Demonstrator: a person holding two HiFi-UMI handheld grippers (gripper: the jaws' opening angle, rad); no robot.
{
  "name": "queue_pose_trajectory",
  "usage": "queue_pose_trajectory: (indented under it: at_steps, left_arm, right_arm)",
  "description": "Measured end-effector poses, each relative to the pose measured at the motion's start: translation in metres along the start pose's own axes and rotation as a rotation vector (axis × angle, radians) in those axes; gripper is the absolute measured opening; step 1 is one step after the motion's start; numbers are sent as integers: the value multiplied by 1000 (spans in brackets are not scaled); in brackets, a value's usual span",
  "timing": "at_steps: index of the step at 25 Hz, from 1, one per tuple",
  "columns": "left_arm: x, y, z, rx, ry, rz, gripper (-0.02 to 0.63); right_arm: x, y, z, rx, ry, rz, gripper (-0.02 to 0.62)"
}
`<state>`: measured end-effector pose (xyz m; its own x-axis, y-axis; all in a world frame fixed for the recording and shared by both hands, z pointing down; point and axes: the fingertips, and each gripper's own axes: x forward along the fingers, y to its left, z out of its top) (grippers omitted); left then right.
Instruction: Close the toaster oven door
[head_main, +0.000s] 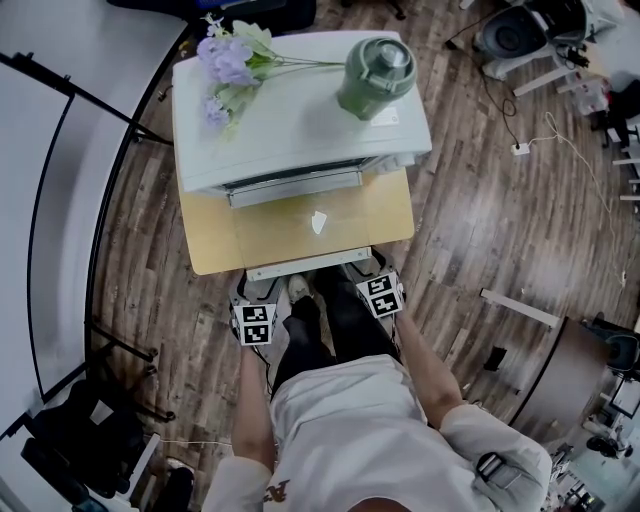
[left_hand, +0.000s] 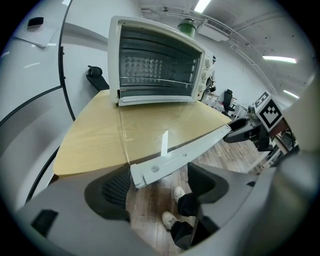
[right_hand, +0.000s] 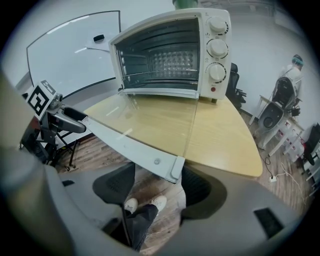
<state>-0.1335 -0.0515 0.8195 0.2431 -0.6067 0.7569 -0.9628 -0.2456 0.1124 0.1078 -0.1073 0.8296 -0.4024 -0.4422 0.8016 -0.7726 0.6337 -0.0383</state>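
Door (head_main: 290, 235) of the oven (head_main: 300, 120): fully open, lying flat and level over the table (head_main: 205, 245), hinged at the oven's base. Glass pane, so the tabletop shows through it. Its white front rail (head_main: 308, 266) overhangs the table's near edge, above the floor.

Left gripper (head_main: 252, 292): at the rail's left end. In its own view the jaws are spread wide, and the door's left corner (left_hand: 142, 175) sits in the gap toward the left jaw, not pinched. Contact between jaw and corner: cannot tell.

Right gripper (head_main: 378, 272): at the rail's right end. Jaws likewise wide apart, and the door's right corner (right_hand: 175, 167) lies in the gap toward the right jaw, not clamped. Contact again unclear. (Each gripper shows in the other's view at the far end of the rail: (left_hand: 245, 132), (right_hand: 65, 120).)

Oven cavity: a wire rack (right_hand: 160, 75) spans it about mid-height. Three knobs (right_hand: 216, 47) run down the right front panel.

On the oven's top: a green jar (head_main: 376, 76) with its lid on (contents not visible) and a spray of purple flowers (head_main: 230, 65) lying on its side, well apart from the jar.
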Motion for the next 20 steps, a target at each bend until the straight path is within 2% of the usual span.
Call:
queue_pose_trajectory:
  at_steps: [10,20]
  left_arm:
    - [-12,-1,3,53,-23,22,360]
    - [-32,-2,24,37,-72,21,357]
  right_arm:
    - [-17,2,12,7,-34,-12,290]
    - [-34,2,28,5,-83,-29,281]
